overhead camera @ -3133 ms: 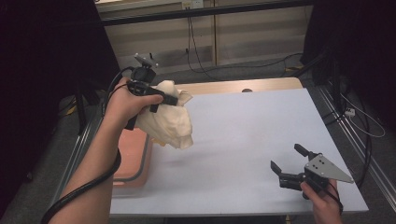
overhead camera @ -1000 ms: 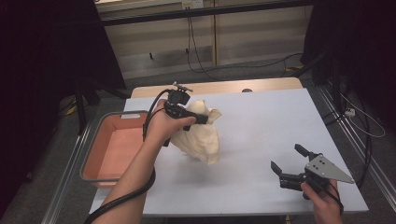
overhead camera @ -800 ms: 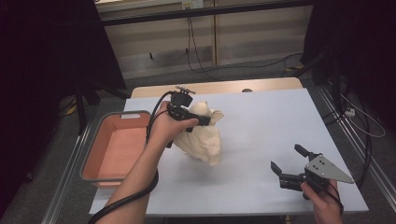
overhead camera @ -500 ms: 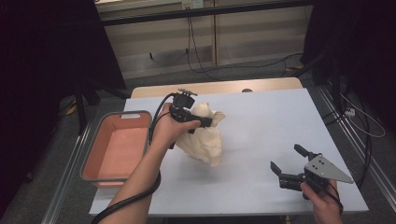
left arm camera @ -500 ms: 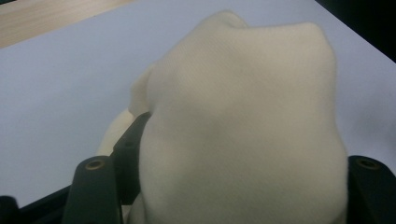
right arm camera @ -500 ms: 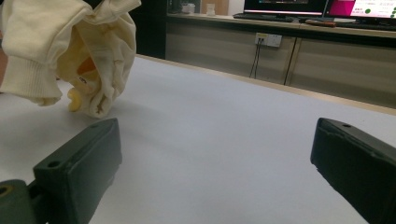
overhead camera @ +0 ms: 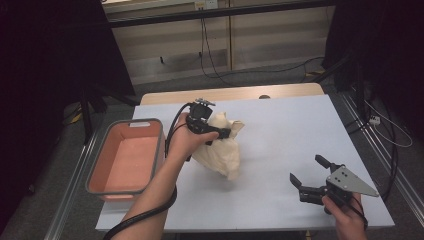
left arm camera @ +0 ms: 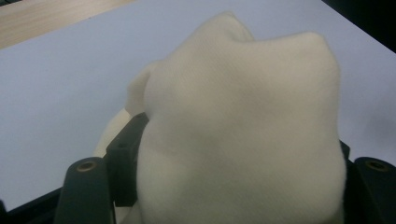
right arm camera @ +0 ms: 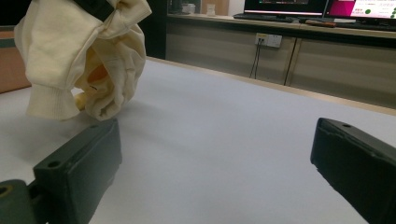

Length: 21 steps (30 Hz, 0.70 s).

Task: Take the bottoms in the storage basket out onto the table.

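Observation:
A crumpled cream garment (overhead camera: 223,151) hangs from my left gripper (overhead camera: 223,134) left of the table's middle, and its lower end rests on the pale blue table (overhead camera: 300,125). In the left gripper view the cloth (left arm camera: 243,116) bulges between the two black jaws and touches both. My left gripper (left arm camera: 238,179) has just been opening its jaws, with the cloth still caught between them. My right gripper (overhead camera: 307,170) stands open near the front right edge, low over the table, with nothing between its jaws. The right gripper view has the garment (right arm camera: 84,60) at the upper left, beyond my right gripper (right arm camera: 215,163).
An orange-pink bin (overhead camera: 161,145) with a grey rim stands at the table's left edge, close to my left forearm. A wooden strip (overhead camera: 235,93) runs along the far edge. Cables lie on the floor beyond the table and to its right.
My left hand carried the garment from above the bin to the right, onto the table, and it has sagged lower there. The right gripper has stayed put.

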{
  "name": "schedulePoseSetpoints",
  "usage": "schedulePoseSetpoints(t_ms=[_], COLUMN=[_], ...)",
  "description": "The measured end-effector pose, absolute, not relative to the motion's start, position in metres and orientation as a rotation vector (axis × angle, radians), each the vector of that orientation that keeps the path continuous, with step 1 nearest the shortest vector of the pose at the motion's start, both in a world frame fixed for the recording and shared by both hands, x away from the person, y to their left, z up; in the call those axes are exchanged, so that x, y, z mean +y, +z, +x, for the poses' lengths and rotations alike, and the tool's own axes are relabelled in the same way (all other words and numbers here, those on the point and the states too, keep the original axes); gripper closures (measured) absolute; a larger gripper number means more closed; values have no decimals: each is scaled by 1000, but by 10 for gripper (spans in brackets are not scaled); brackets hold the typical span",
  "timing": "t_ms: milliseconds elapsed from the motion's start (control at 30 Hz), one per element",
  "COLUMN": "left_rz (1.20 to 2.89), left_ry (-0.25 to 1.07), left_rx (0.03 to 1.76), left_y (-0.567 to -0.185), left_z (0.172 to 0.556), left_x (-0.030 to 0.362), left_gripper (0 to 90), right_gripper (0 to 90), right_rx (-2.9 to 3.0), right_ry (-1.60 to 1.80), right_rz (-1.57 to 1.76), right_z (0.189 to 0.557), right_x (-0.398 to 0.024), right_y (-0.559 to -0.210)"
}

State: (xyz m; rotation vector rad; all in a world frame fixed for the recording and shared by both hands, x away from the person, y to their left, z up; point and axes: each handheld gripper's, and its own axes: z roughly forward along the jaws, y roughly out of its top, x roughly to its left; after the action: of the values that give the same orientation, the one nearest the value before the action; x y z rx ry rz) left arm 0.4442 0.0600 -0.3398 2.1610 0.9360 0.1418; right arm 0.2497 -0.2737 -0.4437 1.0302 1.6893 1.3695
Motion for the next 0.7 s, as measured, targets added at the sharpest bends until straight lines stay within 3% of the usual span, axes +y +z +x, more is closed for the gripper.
schedulePoseSetpoints(t_ms=[700], left_rz=[2175], left_ry=[160], left_rx=[917], left_y=[-349], left_z=[444], left_x=[52], left_gripper=[296], right_gripper=[19], right_rx=[1691], right_ry=[1373], right_rz=[1028], right_z=[249], right_x=[-273], right_y=[-443])
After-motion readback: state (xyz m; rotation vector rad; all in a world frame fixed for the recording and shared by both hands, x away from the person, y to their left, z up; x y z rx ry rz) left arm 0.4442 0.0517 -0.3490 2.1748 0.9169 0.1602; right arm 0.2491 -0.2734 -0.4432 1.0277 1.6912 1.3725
